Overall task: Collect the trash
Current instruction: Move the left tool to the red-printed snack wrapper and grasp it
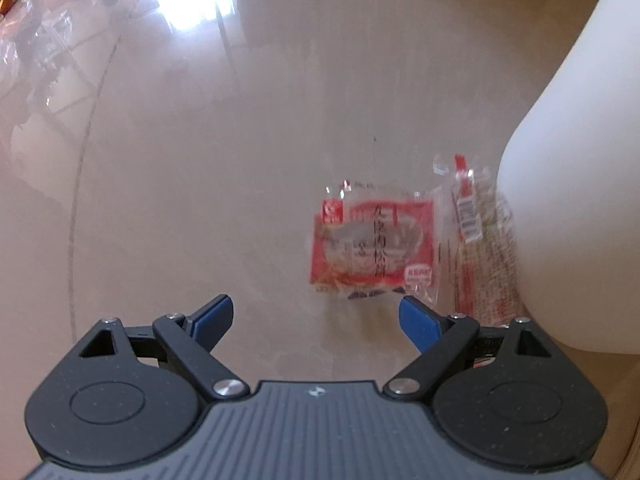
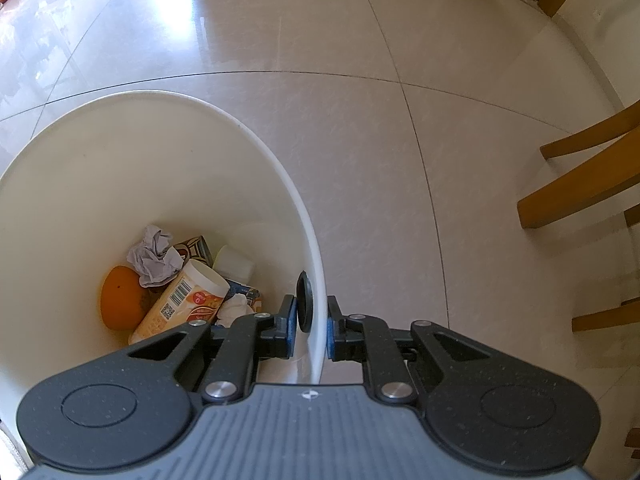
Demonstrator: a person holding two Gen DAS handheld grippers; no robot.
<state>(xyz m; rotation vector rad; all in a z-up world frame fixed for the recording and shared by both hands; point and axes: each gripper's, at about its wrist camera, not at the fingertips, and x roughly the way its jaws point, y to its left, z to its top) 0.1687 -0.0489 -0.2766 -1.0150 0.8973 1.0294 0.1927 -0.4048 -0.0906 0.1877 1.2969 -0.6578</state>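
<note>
Task status: partly done. Nearest, right gripper (image 2: 311, 330), jaws clamped on the wall of the white bin (image 2: 132, 152). Bin contents, about 10 o'clock of the jaws: 1 plastic bottle (image 2: 182, 300) with barcode and QR code, label text too small to read; 1 orange (image 2: 120, 298); 1 crumpled tissue (image 2: 154, 256); 1 patterned carton (image 2: 198, 248). Left gripper (image 1: 316, 318), jaws wide, holding nothing. Remaining on the floor (image 1: 200, 180), at 1 o'clock just ahead: 1 red snack wrapper (image 1: 372, 246), Chinese characters, blurred; beyond, at 2 o'clock against the bin, 1 clear wrapper (image 1: 476, 236) with barcode. Judged: 2 pieces left.
</note>
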